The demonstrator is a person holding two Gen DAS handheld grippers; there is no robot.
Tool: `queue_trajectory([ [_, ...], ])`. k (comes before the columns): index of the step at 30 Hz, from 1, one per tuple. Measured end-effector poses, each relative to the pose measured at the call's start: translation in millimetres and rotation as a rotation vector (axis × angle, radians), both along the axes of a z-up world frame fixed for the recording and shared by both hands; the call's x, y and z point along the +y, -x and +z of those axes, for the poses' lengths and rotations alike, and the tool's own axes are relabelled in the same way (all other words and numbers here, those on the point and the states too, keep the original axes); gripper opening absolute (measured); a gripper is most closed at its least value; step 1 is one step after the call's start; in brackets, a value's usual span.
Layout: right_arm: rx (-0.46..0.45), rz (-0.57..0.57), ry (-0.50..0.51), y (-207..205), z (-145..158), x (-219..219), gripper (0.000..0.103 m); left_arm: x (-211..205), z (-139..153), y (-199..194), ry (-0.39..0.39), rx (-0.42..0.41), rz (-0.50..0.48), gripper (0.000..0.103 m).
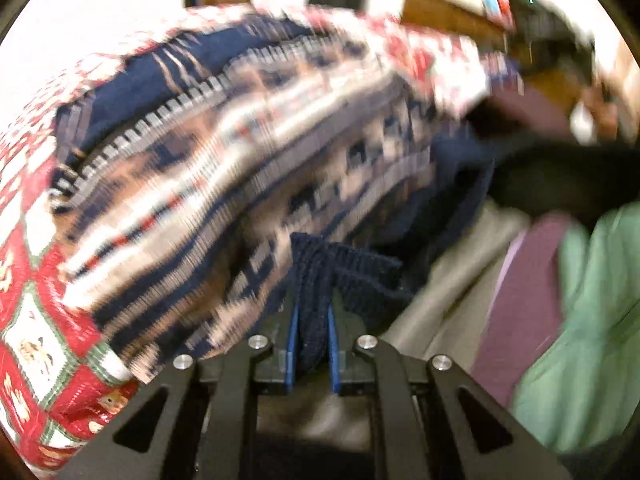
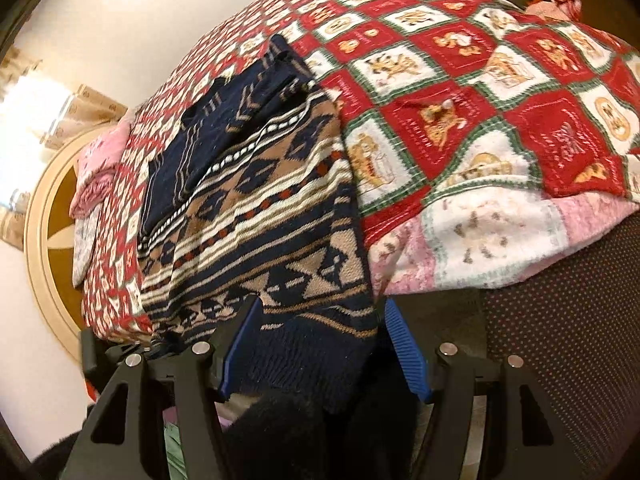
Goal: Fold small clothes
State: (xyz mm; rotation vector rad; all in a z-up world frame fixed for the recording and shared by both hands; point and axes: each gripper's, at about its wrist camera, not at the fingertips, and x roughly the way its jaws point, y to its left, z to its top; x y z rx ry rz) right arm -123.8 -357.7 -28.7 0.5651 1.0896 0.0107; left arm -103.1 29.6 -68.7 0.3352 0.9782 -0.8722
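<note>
Navy-and-tan patterned knitwear, a sweater [image 2: 256,216], lies spread on a bed covered by a red, white and green checked blanket [image 2: 500,92], its ribbed navy hem hanging toward the near edge. The left gripper [image 1: 312,344] has its blue-padded fingers [image 1: 293,340] drawn narrow and clamped on a bunched fold of that dark ribbed hem, which rises out from between the pads; the left wrist view is heavily blurred. The right gripper [image 2: 324,344] holds its fingers [image 2: 406,344] wide, one on each side of the sweater's lower corner, the knit lying between them without either pad visibly pressing it. Beside the sweater in the left wrist view lie other pieces of cloth: a beige one [image 1: 448,280], a purple one [image 1: 524,304] and a green one [image 1: 588,320], all near the blanket's edge. A dark dotted fabric [image 2: 560,340] fills the lower right of the right wrist view, below the blanket's pink fringe. A pink folded cloth [image 2: 100,168] rests at the far left edge of the bed.
</note>
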Motion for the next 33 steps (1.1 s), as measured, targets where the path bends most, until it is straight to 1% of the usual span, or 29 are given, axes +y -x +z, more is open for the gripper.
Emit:
queue_trajectory([
  [2, -0.004, -0.017, -0.016, 1, -1, -6, 0.065, 7, 27, -10, 0.101, -0.024, 0.062, 0.013],
  [5, -0.009, -0.028, -0.017, 1, -4, -11, 0.065, 15, 64, -30, 0.220, -0.070, 0.138, 0.013],
  [8, -0.001, -0.015, -0.065, 1, -12, -14, 0.065, 26, 92, -50, 0.310, -0.100, 0.220, 0.013],
  [9, 0.014, -0.008, -0.093, 1, -17, -15, 0.065, 28, 98, -58, 0.333, -0.107, 0.254, 0.013],
  [11, 0.039, -0.002, -0.121, 1, -27, -15, 0.065, 32, 101, -70, 0.376, -0.094, 0.291, 0.013],
  [13, 0.064, 0.005, -0.138, 0, -36, -14, 0.065, 37, 104, -72, 0.418, -0.088, 0.302, 0.013],
  [16, 0.102, -0.003, -0.173, -1, -51, -14, 0.065, 32, 104, -68, 0.416, -0.111, 0.297, 0.013],
  [21, 0.145, -0.002, -0.212, -4, -71, -11, 0.065, 36, 107, -66, 0.441, -0.098, 0.304, 0.013],
  [25, 0.200, 0.031, -0.200, -10, -100, 2, 0.065, 38, 107, -66, 0.447, -0.088, 0.315, 0.013],
  [28, 0.248, 0.038, -0.186, -14, -120, 5, 0.065, 38, 104, -66, 0.431, -0.093, 0.322, 0.013],
  [30, 0.253, 0.040, -0.210, -15, -127, 7, 0.065, 38, 103, -66, 0.428, -0.090, 0.326, 0.013],
  [31, 0.244, 0.051, -0.241, -15, -130, 9, 0.064, 38, 102, -66, 0.429, -0.089, 0.327, 0.013],
  [32, 0.225, 0.073, -0.265, -16, -130, 12, 0.062, 38, 101, -67, 0.428, -0.087, 0.328, 0.013],
  [33, 0.217, 0.092, -0.270, -17, -129, 16, 0.048, 38, 100, -67, 0.425, -0.087, 0.329, 0.013],
])
